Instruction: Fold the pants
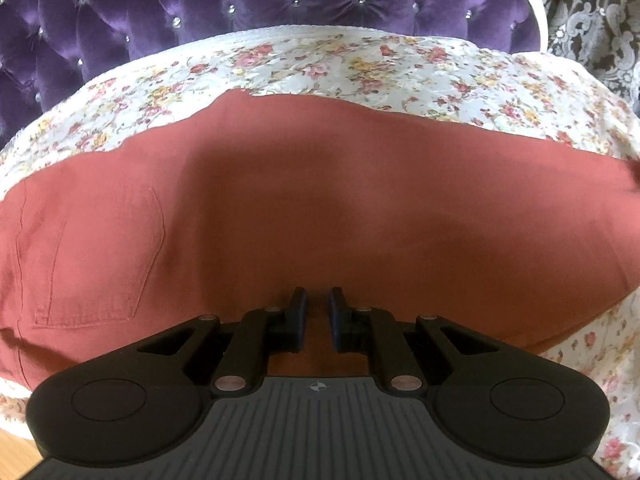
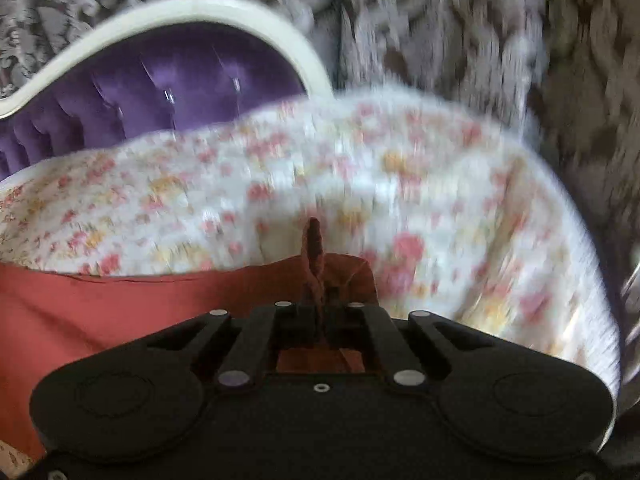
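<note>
- Rust-red pants (image 1: 320, 200) spread flat across a flowered bedspread (image 1: 360, 64), purple tufted headboard (image 1: 200, 8) behind.
- Left claw (image 1: 318, 318) low over the cloth, jaws a narrow gap apart, gripping nothing visible.
- Right claw (image 2: 320, 312) clenched on a pinched-up fold at the pants' edge.

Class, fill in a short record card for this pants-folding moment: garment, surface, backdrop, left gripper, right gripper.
garment: rust-red pants, spread flat, back pocket facing up
surface: floral bedspread
backdrop: purple tufted headboard with a white frame
left gripper: over the pants' near edge, jaws a narrow gap apart, nothing pinched
right gripper: shut on a bunched end of the pants, a pinch of cloth standing up between the fingers; view blurred
</note>
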A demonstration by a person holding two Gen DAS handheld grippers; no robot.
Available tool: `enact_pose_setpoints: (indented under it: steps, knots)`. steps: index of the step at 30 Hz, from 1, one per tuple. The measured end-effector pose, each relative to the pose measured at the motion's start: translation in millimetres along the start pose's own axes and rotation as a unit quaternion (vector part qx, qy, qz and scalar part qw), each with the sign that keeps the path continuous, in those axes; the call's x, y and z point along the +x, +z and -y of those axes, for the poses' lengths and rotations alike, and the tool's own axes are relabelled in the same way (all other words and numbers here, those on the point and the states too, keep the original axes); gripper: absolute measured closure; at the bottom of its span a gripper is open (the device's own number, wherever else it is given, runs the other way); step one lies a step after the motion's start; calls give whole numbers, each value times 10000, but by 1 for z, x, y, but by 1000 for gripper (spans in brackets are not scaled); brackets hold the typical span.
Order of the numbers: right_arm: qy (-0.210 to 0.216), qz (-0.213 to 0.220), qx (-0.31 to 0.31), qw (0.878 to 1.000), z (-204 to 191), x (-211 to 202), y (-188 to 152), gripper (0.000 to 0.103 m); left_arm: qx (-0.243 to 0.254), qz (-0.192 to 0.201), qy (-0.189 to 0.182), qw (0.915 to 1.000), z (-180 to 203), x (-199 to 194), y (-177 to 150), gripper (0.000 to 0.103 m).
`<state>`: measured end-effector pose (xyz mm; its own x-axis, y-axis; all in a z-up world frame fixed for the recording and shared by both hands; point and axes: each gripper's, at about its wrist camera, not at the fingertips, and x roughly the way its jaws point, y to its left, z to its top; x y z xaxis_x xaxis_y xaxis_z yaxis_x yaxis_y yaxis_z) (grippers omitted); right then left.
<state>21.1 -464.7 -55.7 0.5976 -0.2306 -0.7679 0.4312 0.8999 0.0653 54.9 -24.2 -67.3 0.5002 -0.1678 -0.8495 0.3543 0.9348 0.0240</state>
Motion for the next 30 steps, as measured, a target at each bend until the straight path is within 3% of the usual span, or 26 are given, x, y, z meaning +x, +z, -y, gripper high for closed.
enact_pose_setpoints:
  steps: [6, 9, 12, 16, 19, 25, 30]
  knots:
    - [-221, -239, -49, 9995, -6, 8, -6, 90, -404, -170, 82, 9990, -26, -5, -6, 90]
    - [-224, -273, 70, 9994, -3, 9, -5, 89, -755, -193, -174, 9968, -44, -8, -15, 90]
    - [-251, -354, 251, 9987, -1, 8, -3, 89, -883, -148, -165, 9958, -47, -10, -18, 91]
    - [-379, -484, 238, 9978, -6, 12, 2, 89, -469, -21, 284, 9985, -25, -12, -21, 91]
    - [-462, -575, 209, 9971, -7, 12, 5, 82, -181, 74, 554, 9983, -13, -10, -24, 91]
    - [-338, -549, 690, 9955, 6, 11, 4, 82, -276, 97, 516, 9982, -17, -11, -23, 92]
    - [-358, -506, 736, 9954, 6, 11, 4, 82, -330, 83, 469, 9983, -18, -10, -22, 92]
